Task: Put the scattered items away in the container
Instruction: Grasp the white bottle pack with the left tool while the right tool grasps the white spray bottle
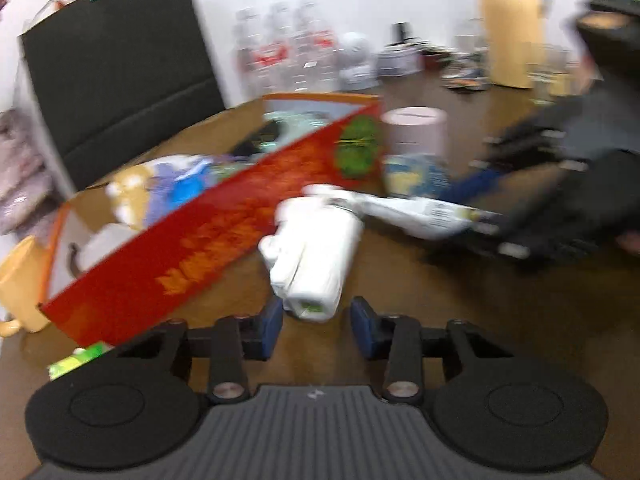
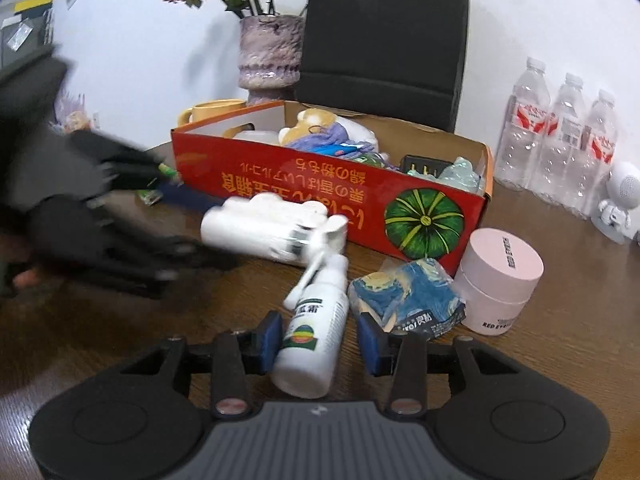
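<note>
A: Straddling spray bottle [image 2: 316, 332] w/ right gripper [image 2: 318, 338], jaws spread, no pinch. Left gripper [image 1: 316, 326] spread by white roll [image 1: 312, 256].

B: Progress?

A: Partway. Red box [image 2: 320, 196] holds toys etc.; bottle, roll, blue packet [image 2: 404, 300], pink jar [image 2: 500, 280] on table [image 2: 120, 340] beside it.

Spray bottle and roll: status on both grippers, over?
Right gripper open, jaws astride spray bottle. Left gripper open, white roll just ahead. Both lie outside red box; blue packet alongside bottle.

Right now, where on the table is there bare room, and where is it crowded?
Bare wood shows on the table right of the pink jar, toward the water bottles. Crowded: in front of the red box, where the white roll, spray bottle and blue packet cluster.
</note>
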`<state>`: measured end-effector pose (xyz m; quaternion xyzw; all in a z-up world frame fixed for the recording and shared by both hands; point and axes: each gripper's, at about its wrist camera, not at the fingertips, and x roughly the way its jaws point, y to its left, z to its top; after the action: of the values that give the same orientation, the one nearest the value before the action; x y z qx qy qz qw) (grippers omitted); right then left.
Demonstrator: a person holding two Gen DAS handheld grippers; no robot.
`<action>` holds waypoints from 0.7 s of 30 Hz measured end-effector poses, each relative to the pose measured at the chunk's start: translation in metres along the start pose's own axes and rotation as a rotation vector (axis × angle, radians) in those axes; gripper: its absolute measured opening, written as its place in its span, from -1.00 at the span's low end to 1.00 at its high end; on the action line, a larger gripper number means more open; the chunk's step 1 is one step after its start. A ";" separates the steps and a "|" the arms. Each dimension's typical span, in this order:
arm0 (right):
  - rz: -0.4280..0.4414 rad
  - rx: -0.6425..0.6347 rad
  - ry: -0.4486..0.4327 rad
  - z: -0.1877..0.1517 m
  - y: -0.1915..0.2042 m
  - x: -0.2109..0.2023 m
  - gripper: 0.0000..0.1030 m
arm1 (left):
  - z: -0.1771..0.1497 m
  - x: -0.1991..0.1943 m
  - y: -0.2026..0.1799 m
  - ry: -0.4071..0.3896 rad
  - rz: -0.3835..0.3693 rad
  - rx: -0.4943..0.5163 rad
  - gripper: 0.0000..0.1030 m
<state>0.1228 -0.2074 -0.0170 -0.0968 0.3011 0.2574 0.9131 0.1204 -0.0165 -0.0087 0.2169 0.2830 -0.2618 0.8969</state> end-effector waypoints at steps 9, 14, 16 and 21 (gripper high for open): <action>-0.031 0.053 0.007 0.000 -0.007 0.002 0.03 | 0.028 0.046 0.006 -0.024 0.060 -0.113 0.29; -0.024 0.064 0.008 0.000 -0.007 0.003 0.02 | 0.018 0.032 0.006 0.031 0.065 -0.237 0.11; -0.027 0.061 0.008 0.000 -0.006 0.003 0.02 | 0.013 0.018 0.004 0.084 0.106 -0.295 0.11; -0.014 0.056 -0.005 0.002 -0.001 -0.002 -0.01 | -0.015 -0.026 -0.014 0.121 0.225 -0.352 0.47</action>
<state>0.1232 -0.2087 -0.0147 -0.0726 0.3054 0.2429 0.9179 0.0880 -0.0107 -0.0074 0.1024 0.3515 -0.0930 0.9259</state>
